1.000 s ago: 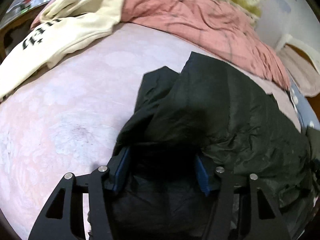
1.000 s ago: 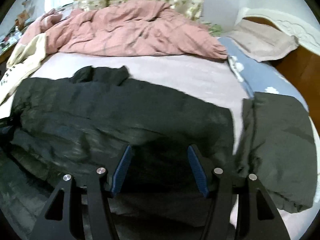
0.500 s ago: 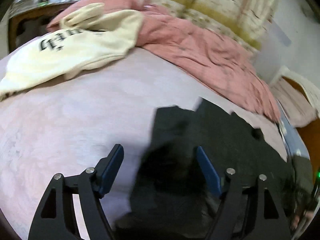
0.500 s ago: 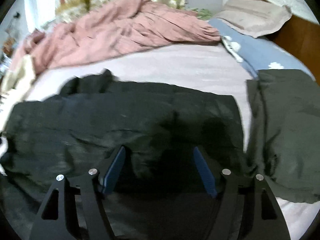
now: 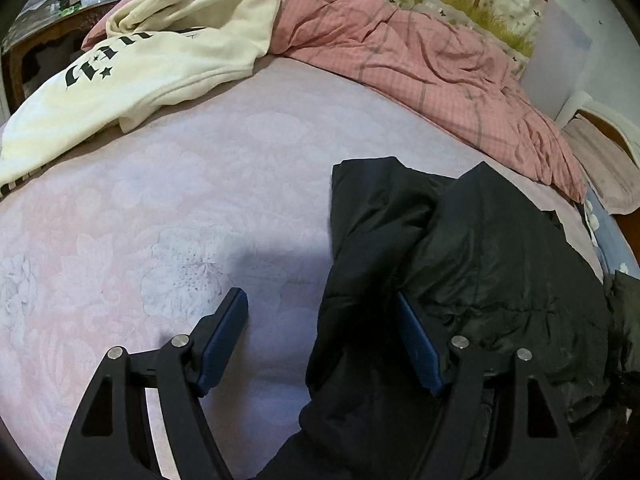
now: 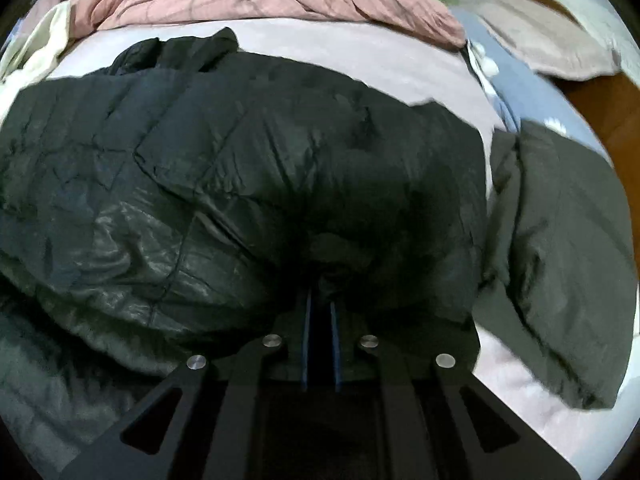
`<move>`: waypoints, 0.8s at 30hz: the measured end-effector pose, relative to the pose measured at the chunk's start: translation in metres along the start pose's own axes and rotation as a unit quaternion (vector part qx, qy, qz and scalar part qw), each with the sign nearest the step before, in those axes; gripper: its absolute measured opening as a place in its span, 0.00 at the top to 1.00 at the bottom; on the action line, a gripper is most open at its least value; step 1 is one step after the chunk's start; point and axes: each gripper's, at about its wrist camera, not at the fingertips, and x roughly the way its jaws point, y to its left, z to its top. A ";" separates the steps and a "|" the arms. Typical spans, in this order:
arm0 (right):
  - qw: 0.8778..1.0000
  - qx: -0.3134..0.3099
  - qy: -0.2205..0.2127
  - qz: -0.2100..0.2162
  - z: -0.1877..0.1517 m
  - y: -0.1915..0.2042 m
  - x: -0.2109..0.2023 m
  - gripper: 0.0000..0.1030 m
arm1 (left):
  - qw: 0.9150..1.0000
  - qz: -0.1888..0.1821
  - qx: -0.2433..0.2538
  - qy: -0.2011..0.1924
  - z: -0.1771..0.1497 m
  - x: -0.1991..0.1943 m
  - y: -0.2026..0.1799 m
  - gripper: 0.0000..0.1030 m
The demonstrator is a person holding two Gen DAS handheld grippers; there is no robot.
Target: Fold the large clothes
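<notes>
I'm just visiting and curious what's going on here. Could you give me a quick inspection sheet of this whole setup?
Surface: pale pink floral bedsheet.
Job's things: black quilted puffer jacket spread out, partly folded.
Clutter: cream printed sweatshirt; rumpled pink checked duvet; dark grey folded garment.
Grippers: left gripper jaws wide open at the jacket's edge; right gripper jaws pinched on jacket fabric.
Cables: nothing seen.
Surroundings: dark wooden side table, cluttered.
</notes>
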 end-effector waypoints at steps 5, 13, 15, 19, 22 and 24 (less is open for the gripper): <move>0.997 0.038 -0.051 -0.045 0.004 -0.016 -0.031 0.90 | 1.000 0.004 0.012 -0.027 0.012 -0.010 -0.009 0.29; 0.985 0.037 -0.162 -0.045 0.013 -0.001 -0.056 0.41 | 0.998 0.024 0.045 -0.033 0.043 0.004 -0.029 0.32; 0.987 0.041 -0.152 -0.020 0.017 -0.008 -0.045 0.41 | 0.999 0.031 0.035 -0.007 0.041 0.017 -0.026 0.36; 0.993 0.007 -0.110 -0.049 0.023 -0.001 -0.012 0.41 | 0.998 0.031 0.043 0.029 0.035 0.038 -0.027 0.37; 0.996 0.016 -0.064 -0.061 0.027 -0.004 0.014 0.41 | 0.999 0.022 0.032 0.026 0.033 0.041 -0.023 0.59; 0.996 0.031 -0.061 -0.049 0.029 -0.009 0.017 0.41 | 1.000 0.005 0.005 0.017 0.034 0.039 -0.015 0.67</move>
